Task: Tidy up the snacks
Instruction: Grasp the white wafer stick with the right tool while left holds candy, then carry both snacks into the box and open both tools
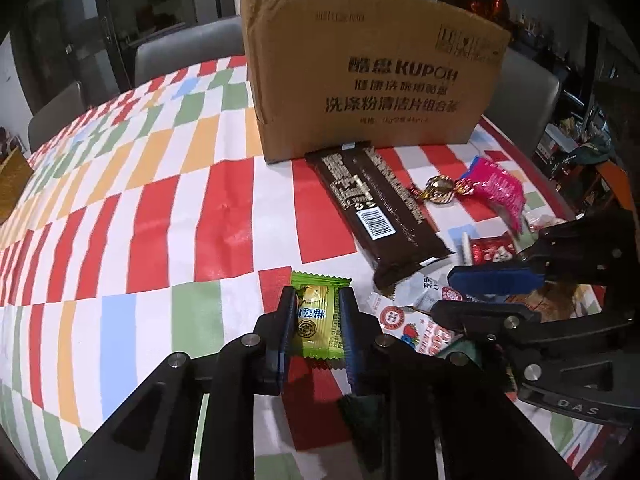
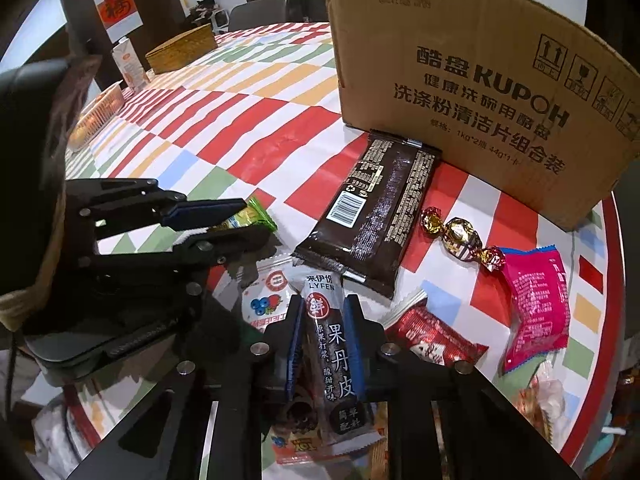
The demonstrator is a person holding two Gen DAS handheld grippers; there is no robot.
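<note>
My left gripper (image 1: 315, 300) is shut on a small green-and-yellow candy packet (image 1: 318, 322), held just above the tablecloth; it also shows in the right wrist view (image 2: 244, 216). My right gripper (image 2: 323, 308) is shut on a dark fruit-leather stick (image 2: 330, 344) over the snack pile. A cardboard box (image 1: 372, 72), also in the right wrist view (image 2: 480, 92), stands behind. A brown chocolate bar (image 1: 380, 216) lies before it. A gold-wrapped candy (image 2: 460, 236), a pink packet (image 2: 536, 308) and a red packet (image 2: 432, 340) lie to the right.
The round table has a checked red, white, green and orange cloth (image 1: 140, 208). A woven box (image 2: 180, 50), a carton (image 2: 128, 64) and a basket (image 2: 98, 114) stand at its far left. A white berry packet (image 2: 266, 300) lies under the grippers. Grey chairs (image 1: 184, 52) stand behind.
</note>
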